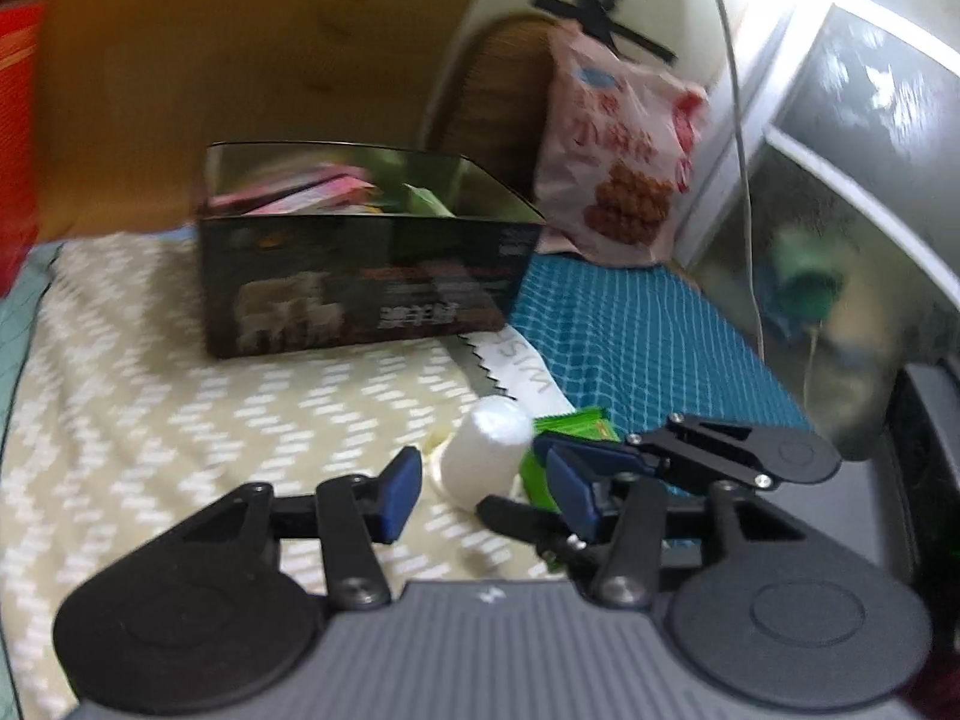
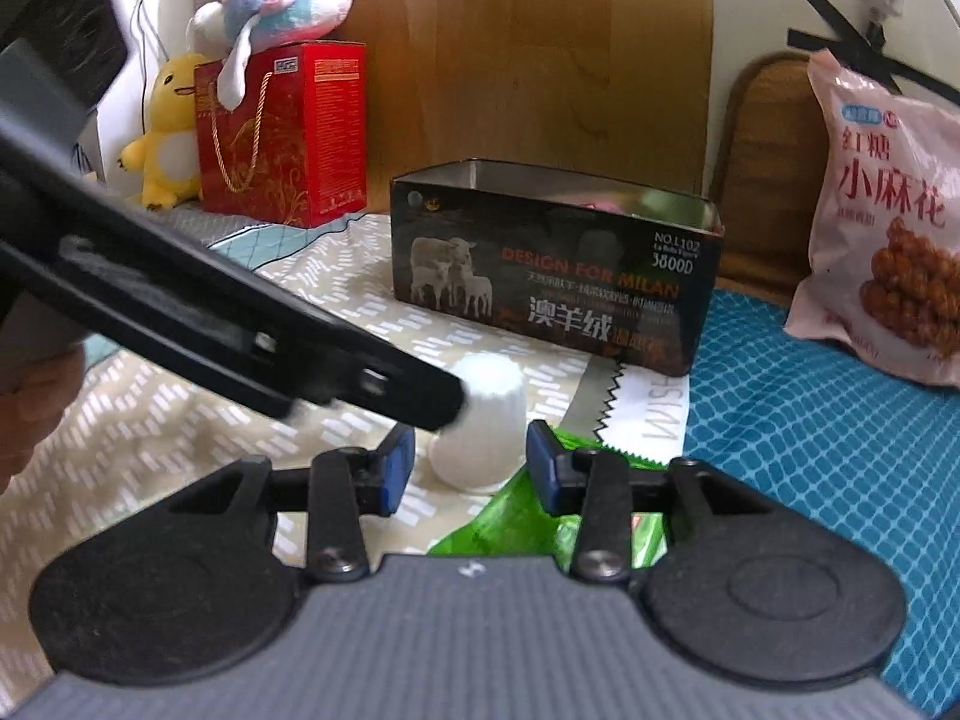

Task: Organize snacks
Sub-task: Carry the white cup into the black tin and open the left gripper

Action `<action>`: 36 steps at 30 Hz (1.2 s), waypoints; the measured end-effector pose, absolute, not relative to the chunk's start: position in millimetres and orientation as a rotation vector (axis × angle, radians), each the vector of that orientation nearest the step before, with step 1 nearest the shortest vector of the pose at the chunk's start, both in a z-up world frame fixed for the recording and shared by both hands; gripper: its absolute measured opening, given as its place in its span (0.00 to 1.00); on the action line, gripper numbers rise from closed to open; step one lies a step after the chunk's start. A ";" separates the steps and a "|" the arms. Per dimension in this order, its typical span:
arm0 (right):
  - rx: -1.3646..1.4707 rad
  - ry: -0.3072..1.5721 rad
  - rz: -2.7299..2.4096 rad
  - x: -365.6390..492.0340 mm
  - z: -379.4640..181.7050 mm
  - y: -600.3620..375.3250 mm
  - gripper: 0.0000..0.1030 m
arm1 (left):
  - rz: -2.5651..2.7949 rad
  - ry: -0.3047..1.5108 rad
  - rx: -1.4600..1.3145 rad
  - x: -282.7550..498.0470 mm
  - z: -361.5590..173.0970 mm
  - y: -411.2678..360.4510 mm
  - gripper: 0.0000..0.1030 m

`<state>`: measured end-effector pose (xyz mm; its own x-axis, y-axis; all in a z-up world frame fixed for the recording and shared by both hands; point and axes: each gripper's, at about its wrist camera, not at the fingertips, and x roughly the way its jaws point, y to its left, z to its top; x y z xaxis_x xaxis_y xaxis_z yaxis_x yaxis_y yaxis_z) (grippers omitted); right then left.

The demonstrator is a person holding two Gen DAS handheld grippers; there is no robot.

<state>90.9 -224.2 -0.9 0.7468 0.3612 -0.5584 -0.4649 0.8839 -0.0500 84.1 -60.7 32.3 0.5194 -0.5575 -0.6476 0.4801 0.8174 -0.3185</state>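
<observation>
A bed covered with a cream zigzag blanket (image 1: pixel 150 372) and a blue checked cloth (image 2: pixel 810 420) fills both views, with a wooden headboard behind. On the blanket stands a dark open box (image 2: pixel 558 282) printed with sheep, already holding pink and green packets. A big pink bag of twisted fried snacks (image 2: pixel 888 210) leans on the wall to its right, and a red gift bag (image 2: pixel 282 132) sits far left beside two soft toys.

The thing in hand is a small white ribbed cup (image 2: pixel 480 420), apparently a jelly or pudding snack, standing upside down on its wide mouth just in front of the box. Its long axis is upright. It lies straight ahead of the right tongs (image 2: pixel 470 468), level with the gap between the blue pads, which stand spread apart and grip nothing. A green packet (image 2: pixel 510 522) lies under and just right of the cup.

The left tongs (image 1: pixel 486 495) are also spread wide and empty, and the cup (image 1: pixel 486 456) sits just ahead of their gap too; in the right view their arm crosses in from the left, its tip seemingly against the cup, though blur makes contact uncertain.

Both are near, the right squarer on; either need only close across the cup's sides, then lift it forward into the box
</observation>
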 end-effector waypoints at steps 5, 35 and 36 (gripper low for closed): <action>-0.218 0.544 0.464 97.2 -4.3 -221.1 0.31 | -0.611 0.846 -0.048 102.1 23.6 -82.3 0.36; 0.185 0.508 0.389 127.2 32.9 -307.3 0.39 | -0.430 0.653 -0.243 148.5 75.4 -18.7 0.32; 0.239 0.546 0.382 119.2 25.8 -319.3 0.39 | -0.455 0.670 -0.250 142.3 71.3 -21.6 0.32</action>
